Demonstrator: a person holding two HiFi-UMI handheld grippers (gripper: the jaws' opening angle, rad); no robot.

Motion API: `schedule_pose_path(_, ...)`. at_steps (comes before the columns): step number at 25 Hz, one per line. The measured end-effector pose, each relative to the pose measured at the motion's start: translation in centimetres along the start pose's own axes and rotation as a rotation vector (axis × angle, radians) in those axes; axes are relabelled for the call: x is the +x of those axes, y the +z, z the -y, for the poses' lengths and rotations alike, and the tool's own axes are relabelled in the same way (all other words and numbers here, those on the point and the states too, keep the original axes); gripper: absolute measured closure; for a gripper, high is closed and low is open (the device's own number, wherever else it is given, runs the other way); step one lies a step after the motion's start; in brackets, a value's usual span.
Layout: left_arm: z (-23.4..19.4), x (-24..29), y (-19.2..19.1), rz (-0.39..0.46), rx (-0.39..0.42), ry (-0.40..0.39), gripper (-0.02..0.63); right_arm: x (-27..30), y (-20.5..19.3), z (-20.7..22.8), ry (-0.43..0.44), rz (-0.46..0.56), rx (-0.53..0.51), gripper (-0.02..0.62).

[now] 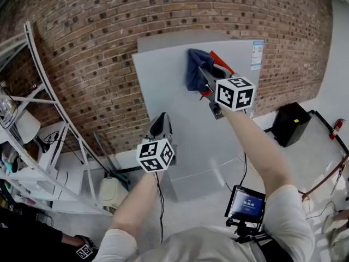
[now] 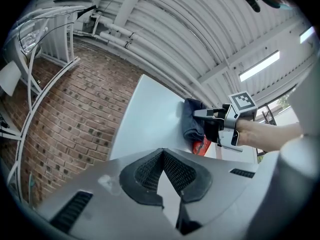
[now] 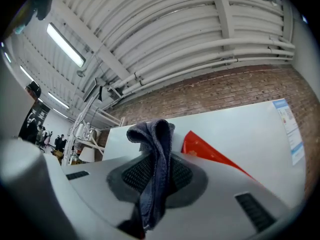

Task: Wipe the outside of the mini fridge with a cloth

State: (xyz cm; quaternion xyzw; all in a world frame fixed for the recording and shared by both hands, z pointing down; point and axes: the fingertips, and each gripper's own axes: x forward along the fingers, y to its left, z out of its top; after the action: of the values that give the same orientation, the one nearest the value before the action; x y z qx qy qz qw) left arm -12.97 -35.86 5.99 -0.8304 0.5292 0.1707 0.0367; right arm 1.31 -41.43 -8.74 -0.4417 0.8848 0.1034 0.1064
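The mini fridge [image 1: 180, 124] is a pale grey box against the brick wall, with a red triangular sticker [image 1: 221, 62] near its top. My right gripper [image 1: 203, 72] is shut on a dark blue cloth [image 1: 196, 67], which is bunched against the upper part of the fridge's front. In the right gripper view the cloth [image 3: 156, 169] hangs folded between the closed jaws, beside the red sticker [image 3: 210, 154]. My left gripper [image 1: 160, 125] hovers lower left over the fridge's front, shut and holding nothing; in its own view the jaws meet at the tips [image 2: 164, 156] with the fridge [image 2: 147, 124] ahead.
A white metal rack [image 1: 41, 119] with items stands at the left. A black box [image 1: 290, 123] sits on the floor at the right, with a red extinguisher [image 1: 336, 127] beyond it. A small screen [image 1: 246, 205] hangs at my waist. A label [image 1: 257, 56] marks the fridge's top right corner.
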Motion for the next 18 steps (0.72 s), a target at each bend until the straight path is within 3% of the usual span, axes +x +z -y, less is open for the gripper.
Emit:
schedule_pose_path(9,3.6,2.7,-1.5,-0.007,-0.017,-0.029,0.603,-3.0,1.0,4.9,0.004,-0.013,0.004,0.537)
schedule_pose_path(18,6.0,4.8,-2.6,-0.005,-0.026,-0.038,0.603,-5.7,0.7,13.1,-0.109,-0.036,0.021,0.537)
